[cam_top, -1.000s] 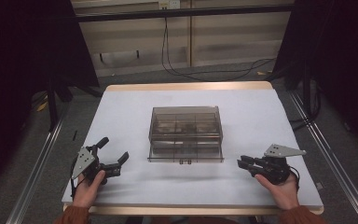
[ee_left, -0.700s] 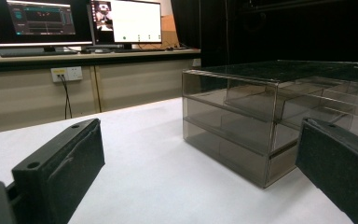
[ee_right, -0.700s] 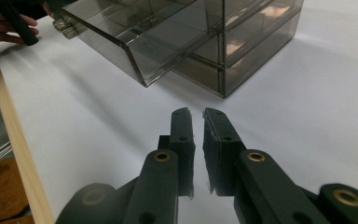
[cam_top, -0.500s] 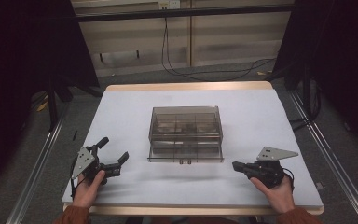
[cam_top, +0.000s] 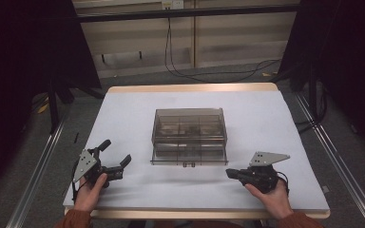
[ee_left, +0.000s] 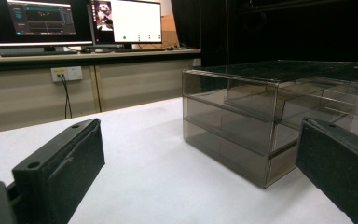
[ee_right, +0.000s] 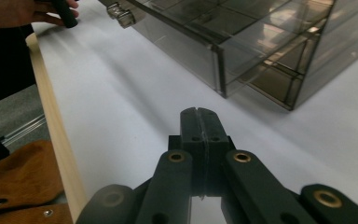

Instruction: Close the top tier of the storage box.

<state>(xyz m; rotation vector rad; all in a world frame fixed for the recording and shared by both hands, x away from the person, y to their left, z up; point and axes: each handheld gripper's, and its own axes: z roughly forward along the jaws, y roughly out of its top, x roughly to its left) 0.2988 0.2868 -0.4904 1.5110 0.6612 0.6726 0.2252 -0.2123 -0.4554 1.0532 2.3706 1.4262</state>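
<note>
Fingers of both grippers hold nothing at this moment. From the high view, the left gripper [cam_top: 119, 167] lies on the white surface [cam_top: 275, 118] near its front left corner, with its fingers spread wide apart and pointing toward the smoky clear drawer box [cam_top: 189, 136]. The right gripper [cam_top: 231, 173] lies near the front right, its fingers pressed together and pointing left toward the box front. The box stands in the middle of the surface, well apart from both grippers. Its lower drawer seems to stick out a little at the front, where a small handle [cam_top: 187, 165] is seen, but I cannot tell this for sure. I judge that the work is only at its start: no gripper touches the box, and the reaching and the handling of the drawer are all left to do.

From the left gripper view, the two black fingers [ee_left: 60, 163] stand far apart, and the drawer box [ee_left: 261, 121] is ahead and to the right, not touched. It looks empty, with dividers inside. Two monitors [ee_left: 126, 21] stand on a desk behind; their writing is too small to read.

From the right gripper view, the fingers [ee_right: 199, 126] are closed against each other with nothing between them. The drawer box [ee_right: 242, 42] is ahead, and its metal handle [ee_right: 120, 15] is near the top edge. No brand or label is visible on the box or the grippers.
</note>
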